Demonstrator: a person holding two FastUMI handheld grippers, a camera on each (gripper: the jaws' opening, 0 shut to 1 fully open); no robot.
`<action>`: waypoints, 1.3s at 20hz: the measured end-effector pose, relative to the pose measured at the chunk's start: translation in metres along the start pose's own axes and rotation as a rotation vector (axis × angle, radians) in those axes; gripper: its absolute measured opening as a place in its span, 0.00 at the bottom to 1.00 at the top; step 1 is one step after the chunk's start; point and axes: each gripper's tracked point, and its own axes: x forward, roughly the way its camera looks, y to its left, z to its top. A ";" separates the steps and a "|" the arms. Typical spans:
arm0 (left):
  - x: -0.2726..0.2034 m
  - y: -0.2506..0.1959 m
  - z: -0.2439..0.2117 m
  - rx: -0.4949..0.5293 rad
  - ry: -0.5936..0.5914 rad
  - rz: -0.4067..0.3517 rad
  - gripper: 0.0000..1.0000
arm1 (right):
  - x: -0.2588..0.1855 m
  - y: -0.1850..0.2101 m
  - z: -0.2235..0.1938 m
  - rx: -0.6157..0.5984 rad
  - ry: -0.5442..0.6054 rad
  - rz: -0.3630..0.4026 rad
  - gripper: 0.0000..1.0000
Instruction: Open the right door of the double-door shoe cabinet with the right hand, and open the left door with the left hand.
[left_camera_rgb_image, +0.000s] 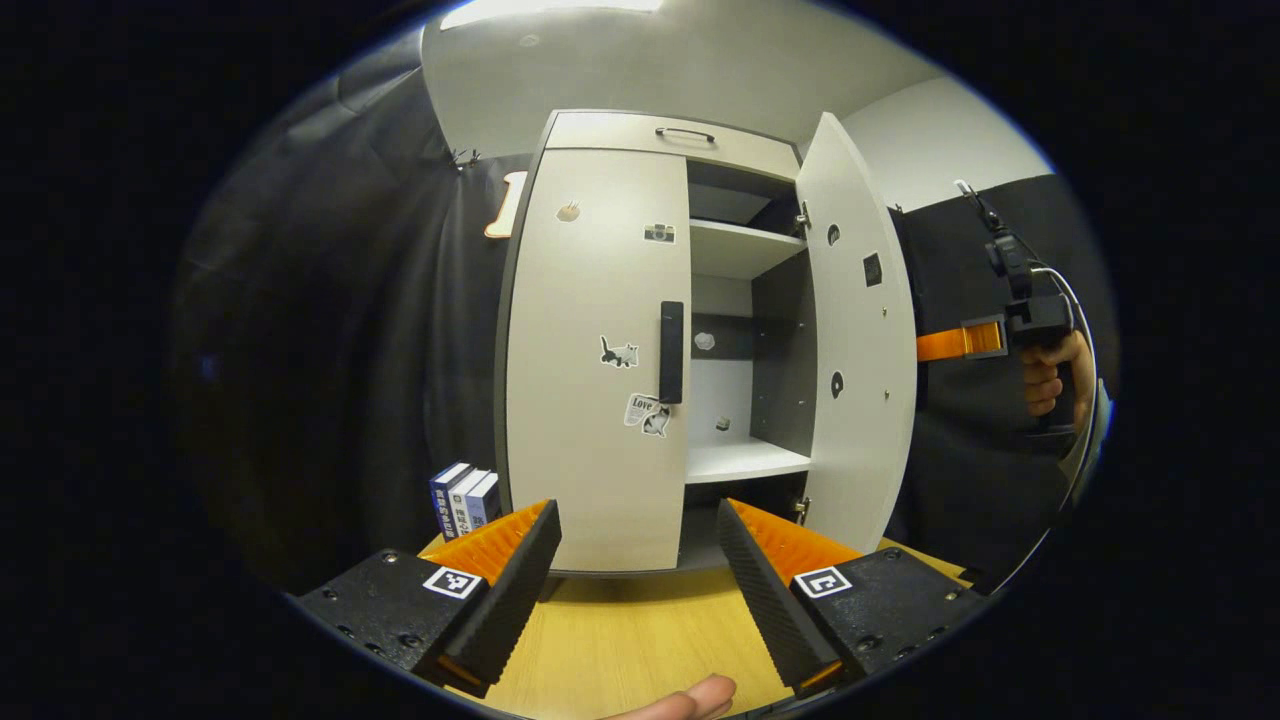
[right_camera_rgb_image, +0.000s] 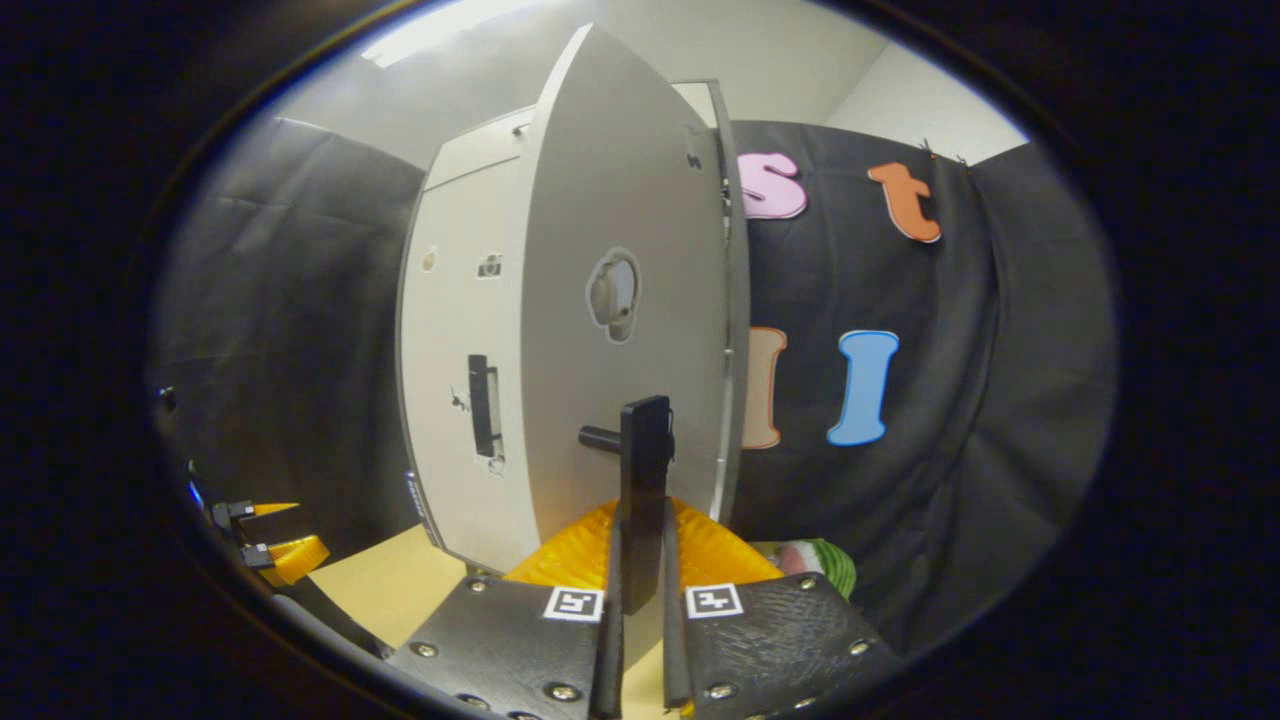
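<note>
Your right gripper (right_camera_rgb_image: 640, 560) clamps both fingers on the black bar handle (right_camera_rgb_image: 645, 470) of the pale grey right door (right_camera_rgb_image: 620, 330), swung wide from the double-door shoe cabinet (left_camera_rgb_image: 620, 135) on the light wooden tabletop (left_camera_rgb_image: 640, 630). Your left gripper (left_camera_rgb_image: 635, 560), fingers spread wide, faces the closed grey left door (left_camera_rgb_image: 590, 400) near its black handle (left_camera_rgb_image: 671, 352).
</note>
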 end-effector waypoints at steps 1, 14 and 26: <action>-0.001 0.000 0.000 0.004 0.002 0.000 0.98 | -0.002 -0.007 -0.002 -0.003 0.010 -0.026 0.16; 0.001 0.012 -0.005 0.049 0.033 0.052 0.98 | 0.004 -0.050 -0.001 0.147 -0.010 -0.026 0.03; 0.045 0.024 -0.013 0.018 0.099 0.055 0.98 | -0.026 -0.062 -0.008 0.125 -0.076 -0.135 0.15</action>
